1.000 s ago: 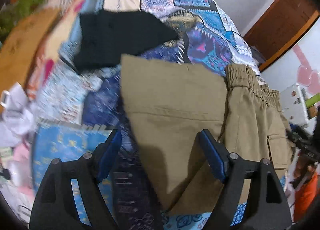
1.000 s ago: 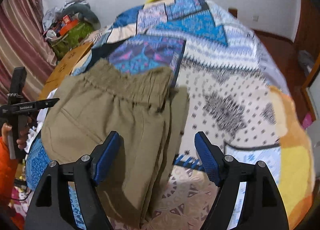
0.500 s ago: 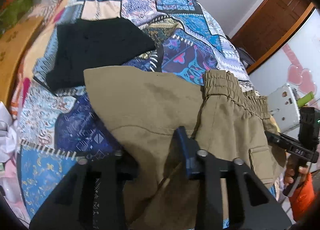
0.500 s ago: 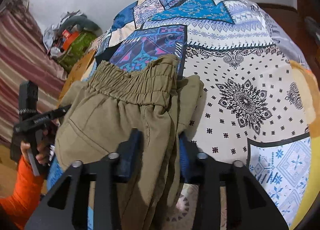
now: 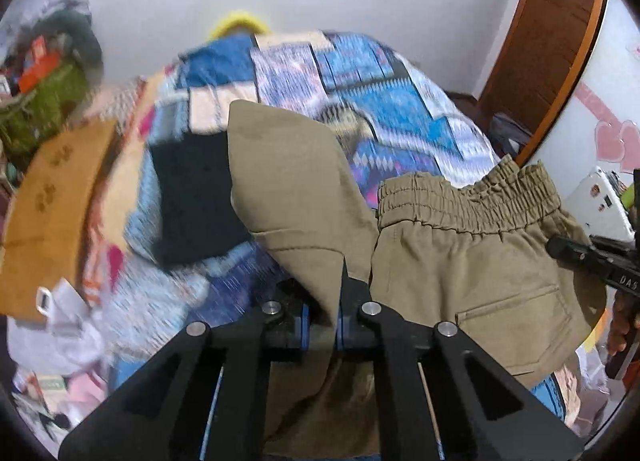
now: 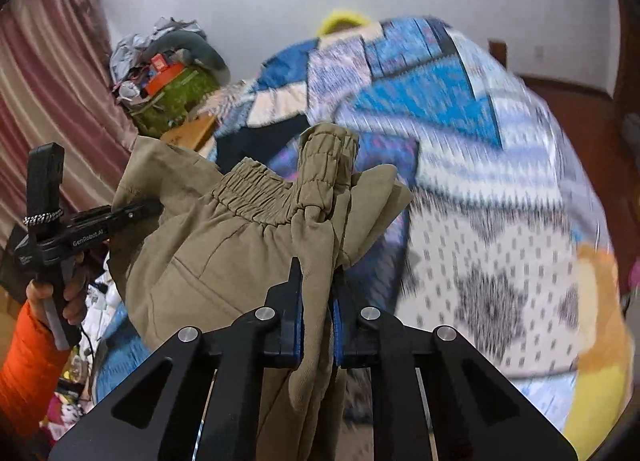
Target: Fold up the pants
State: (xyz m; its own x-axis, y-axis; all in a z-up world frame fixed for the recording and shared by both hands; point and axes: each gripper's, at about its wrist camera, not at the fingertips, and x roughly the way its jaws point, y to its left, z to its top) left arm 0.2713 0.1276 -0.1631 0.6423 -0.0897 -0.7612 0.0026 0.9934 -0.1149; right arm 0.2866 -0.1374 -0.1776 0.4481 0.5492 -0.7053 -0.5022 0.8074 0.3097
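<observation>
The khaki pants with an elastic waistband hang lifted above the patchwork bed, folded in layers. My left gripper is shut on the pants' near edge at the leg side. My right gripper is shut on the pants at the waistband side, with the bunched waistband standing up just beyond the jaws. Each view shows the other hand-held gripper at its edge: the right one in the left wrist view and the left one in the right wrist view.
The blue patchwork bedspread lies under the pants. A black garment lies on the bed to the left. A wooden board and clutter stand left of the bed, a brown door at the right.
Both grippers closed on the pants and lifted them off the bed. The views have tilted up toward the wall.
</observation>
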